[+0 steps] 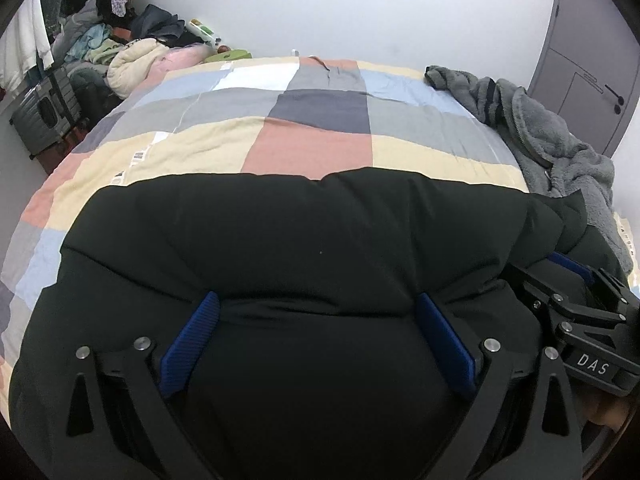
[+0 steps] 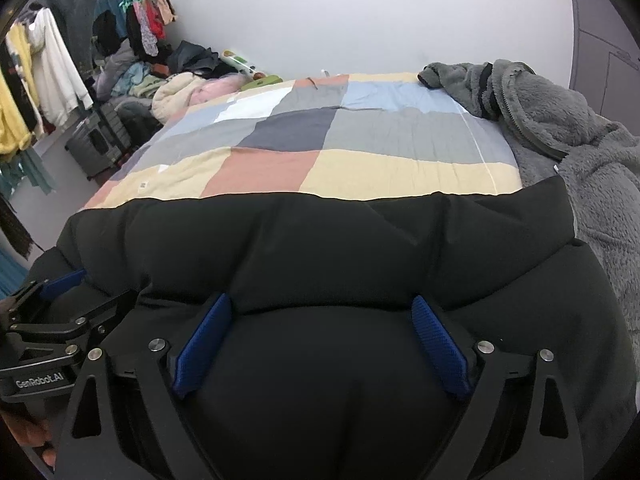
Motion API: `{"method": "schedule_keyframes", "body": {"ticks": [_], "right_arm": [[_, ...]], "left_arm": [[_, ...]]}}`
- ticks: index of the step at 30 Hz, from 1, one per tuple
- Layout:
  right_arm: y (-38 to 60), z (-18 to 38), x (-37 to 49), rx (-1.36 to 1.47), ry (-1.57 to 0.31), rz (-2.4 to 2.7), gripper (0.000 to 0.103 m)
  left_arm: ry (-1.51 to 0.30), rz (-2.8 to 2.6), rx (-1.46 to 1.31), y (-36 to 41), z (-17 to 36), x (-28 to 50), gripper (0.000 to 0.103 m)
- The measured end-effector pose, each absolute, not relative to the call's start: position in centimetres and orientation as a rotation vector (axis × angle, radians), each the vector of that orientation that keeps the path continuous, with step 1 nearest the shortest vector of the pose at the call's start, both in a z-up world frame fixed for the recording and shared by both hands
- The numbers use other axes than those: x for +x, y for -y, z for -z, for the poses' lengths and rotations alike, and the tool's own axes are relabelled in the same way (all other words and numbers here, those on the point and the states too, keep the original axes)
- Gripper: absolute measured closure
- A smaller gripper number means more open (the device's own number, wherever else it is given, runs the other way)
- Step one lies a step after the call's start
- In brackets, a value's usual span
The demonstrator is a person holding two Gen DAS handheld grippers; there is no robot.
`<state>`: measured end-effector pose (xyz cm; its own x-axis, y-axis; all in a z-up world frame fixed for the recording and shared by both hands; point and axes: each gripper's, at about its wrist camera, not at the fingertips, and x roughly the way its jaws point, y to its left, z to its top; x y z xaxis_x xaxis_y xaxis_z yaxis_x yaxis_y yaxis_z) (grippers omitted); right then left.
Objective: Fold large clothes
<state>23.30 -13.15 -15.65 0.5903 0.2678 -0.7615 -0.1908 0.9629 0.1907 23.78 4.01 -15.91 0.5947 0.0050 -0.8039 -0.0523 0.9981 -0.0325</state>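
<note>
A black puffer jacket (image 1: 296, 236) lies bunched on the near part of the bed; it also fills the lower right wrist view (image 2: 320, 240). My left gripper (image 1: 316, 312) has its jaws wide apart with a thick fold of the jacket bulging between the blue pads (image 1: 192, 344). My right gripper (image 2: 322, 312) stands the same way, jaws wide, jacket padding between its blue pads (image 2: 438, 348). The two grippers sit side by side; the right one shows at the left view's right edge (image 1: 580, 312), the left one at the right view's left edge (image 2: 52, 320).
The bed carries a checked quilt (image 1: 308, 120) in pastel squares. A grey fleece jacket (image 1: 552, 140) lies along its right side. A pile of clothes (image 1: 132, 52), a hanging rack and a grey suitcase (image 1: 44, 108) stand at far left. A grey door (image 1: 592, 60) is at right.
</note>
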Motion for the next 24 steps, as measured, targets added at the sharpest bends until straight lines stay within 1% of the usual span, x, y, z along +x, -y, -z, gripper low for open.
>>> {"method": "schedule_keyframes", "body": {"ticks": [5, 9, 12, 13, 16, 19, 24], "right_arm": [[13.8, 15.0, 22.6, 0.116, -0.903, -0.302, 0.011], [15.8, 12.5, 20.4, 0.116, -0.845, -0.332, 0.011], [18.5, 10.4, 18.6, 0.113, -0.789, -0.334, 0.011], [20.1, 9.8, 18.0, 0.124, -0.776, -0.317, 0.011], [24.1, 9.1, 16.7, 0.152, -0.760, -0.261, 0.011], [28.6, 9.7, 15.6, 0.224, -0.763, -0.211, 0.011], [32.6, 13.6, 15.5, 0.407, -0.884, -0.190, 0.011]], "left_arm": [[-0.911, 0.003, -0.078, -4.5, 15.4, 23.0, 0.004], [-0.849, 0.041, -0.130, -6.1, 13.5, 20.4, 0.004], [-0.785, 0.036, -0.150, -8.9, 11.2, 17.4, 0.003], [-0.764, 0.025, -0.154, -10.0, 10.6, 16.4, 0.001], [-0.736, -0.025, -0.177, -13.5, 9.7, 13.9, 0.000], [-0.753, -0.080, -0.199, -16.6, 10.7, 12.5, 0.000], [-0.885, -0.060, -0.367, -20.1, 14.8, 13.2, 0.000]]}}
